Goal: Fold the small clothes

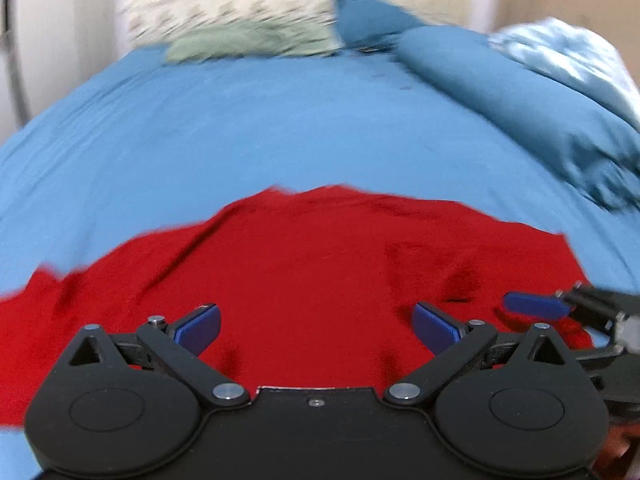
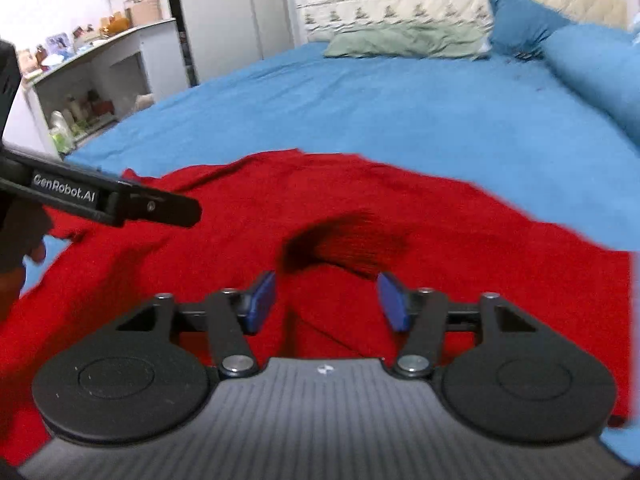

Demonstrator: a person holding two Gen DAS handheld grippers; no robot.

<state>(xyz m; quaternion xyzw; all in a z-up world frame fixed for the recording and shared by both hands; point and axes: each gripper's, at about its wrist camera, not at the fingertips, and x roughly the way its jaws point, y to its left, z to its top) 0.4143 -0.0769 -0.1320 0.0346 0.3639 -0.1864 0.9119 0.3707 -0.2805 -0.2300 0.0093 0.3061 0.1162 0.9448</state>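
- Red soft knit-looking garment (image 1: pixel 304 264) lies spread on the blue bed sheet (image 1: pixel 280 128), directly in front of and below both claws, and it passes under them toward the near edge of the bed.
- Left claw (image 1: pixel 316 330) has its blue pads wide apart and holds nothing; only red cloth shows between them.
- Right claw (image 2: pixel 326 300) is also apart and empty, low over a dark raised fold in the cloth just ahead of its pads.
- I judge the cloth light, limp and not slippery; it will sag and wrinkle when lifted, and it is not fragile.
- A good hold, in my opinion, is a pinch on an outer edge or corner, one claw on each side, and not in the middle, where only a bump would rise.
- The long axis seems to run across, from the left of the claws to the right, the far edge being a wavy line ahead of them.
- Which end is the neck or the hem I cannot tell, because of blur and creases.
- Green pillow (image 2: pixel 404 42) and blue pillows (image 2: pixel 520 20) lie far ahead of the claws, well apart from the garment.
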